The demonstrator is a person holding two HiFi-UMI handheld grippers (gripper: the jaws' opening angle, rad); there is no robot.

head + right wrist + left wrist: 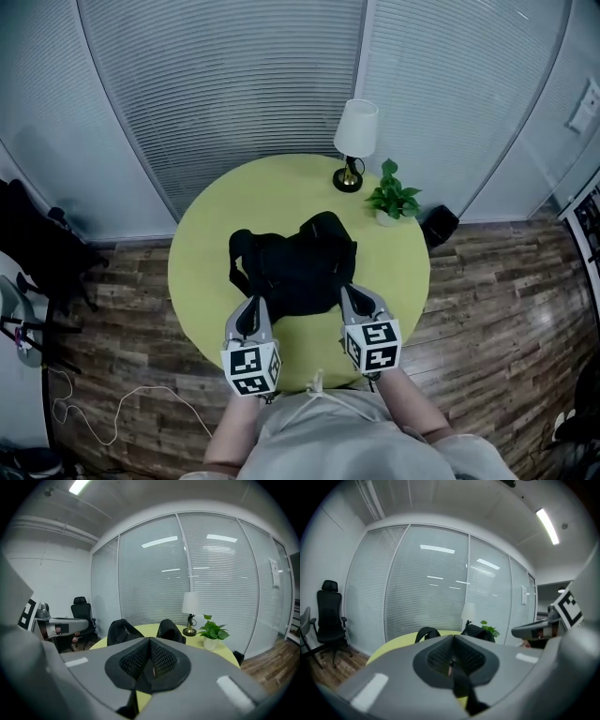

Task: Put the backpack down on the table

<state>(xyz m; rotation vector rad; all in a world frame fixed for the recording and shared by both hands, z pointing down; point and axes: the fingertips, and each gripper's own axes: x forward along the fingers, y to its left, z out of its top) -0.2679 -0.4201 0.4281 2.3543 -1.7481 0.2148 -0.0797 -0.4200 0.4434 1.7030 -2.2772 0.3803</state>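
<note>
Head view is showing the left gripper (255,305) hovering with jaws pressed together, bare table (211,225) spreading out to its left. Just ahead of both grippers, the backpack (292,267) is lying mid-table. The right gripper (349,294) is sitting closed too, with lamp (355,141) and plant (392,195) standing well ahead to its right, near the far edge.
</note>
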